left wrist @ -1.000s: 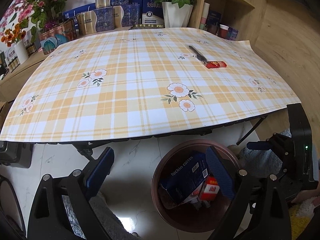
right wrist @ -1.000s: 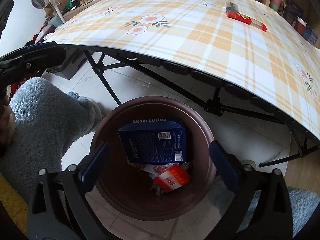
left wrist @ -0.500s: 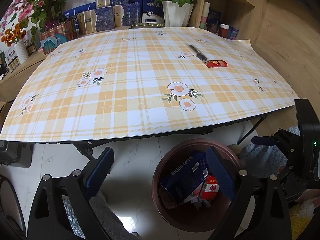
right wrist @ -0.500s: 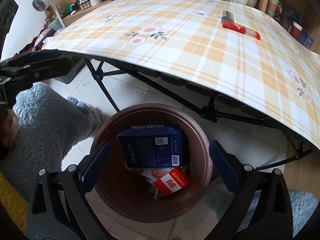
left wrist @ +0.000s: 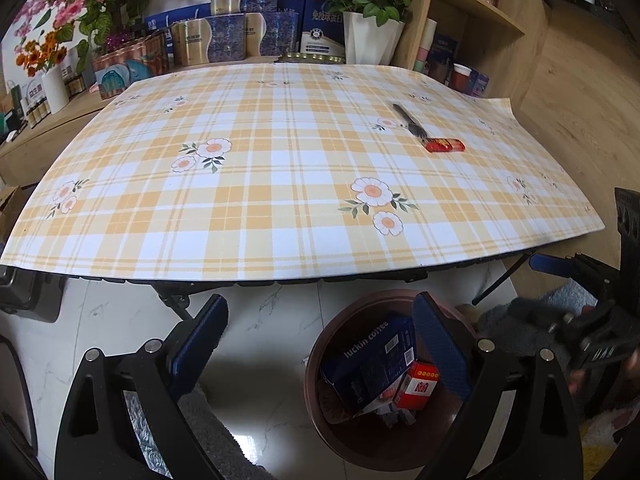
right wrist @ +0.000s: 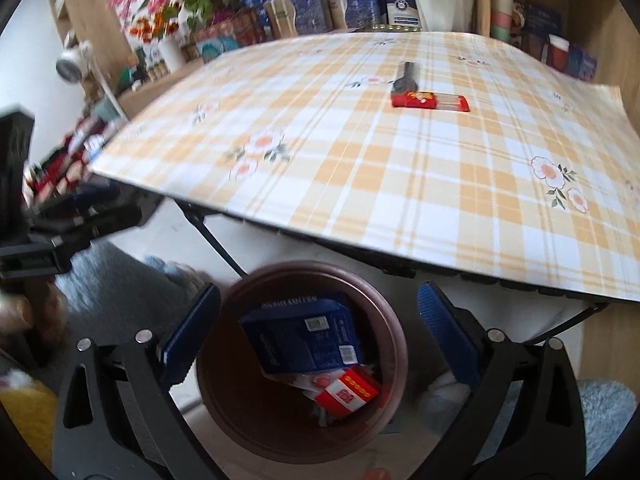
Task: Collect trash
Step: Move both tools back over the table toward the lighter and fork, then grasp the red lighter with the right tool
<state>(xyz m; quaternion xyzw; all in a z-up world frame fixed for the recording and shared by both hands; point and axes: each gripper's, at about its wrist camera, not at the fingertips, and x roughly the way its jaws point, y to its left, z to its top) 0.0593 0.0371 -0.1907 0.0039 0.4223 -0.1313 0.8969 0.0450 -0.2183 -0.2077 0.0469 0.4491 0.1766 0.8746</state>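
A brown round bin [right wrist: 394, 328] [left wrist: 320, 344] stands on the floor under the table's front edge. Inside lie a blue coffee box [right wrist: 304, 338] [left wrist: 370, 364] and a small red carton [right wrist: 348, 392] [left wrist: 418, 384]. On the plaid tablecloth [left wrist: 280, 184] a red wrapper [left wrist: 445, 145] [right wrist: 430, 101] lies against a dark wrapper [left wrist: 408, 118] [right wrist: 406, 78]. My right gripper [right wrist: 318, 332] hangs open over the bin, nothing between its fingers. My left gripper [left wrist: 320, 344] is open too, left of the bin and above the floor.
Gift boxes [left wrist: 228, 36], a white vase of roses [left wrist: 370, 40] and flower pots line the far side of the table. A wooden shelf [left wrist: 476, 28] stands at the back right. Folding table legs [left wrist: 176, 300] reach down near the bin. Grey fluffy fabric [right wrist: 120, 292] lies left of it.
My right gripper has lifted and tilted up toward the table, so the bin sits lower in its view. The left gripper has barely moved. Both stay open.
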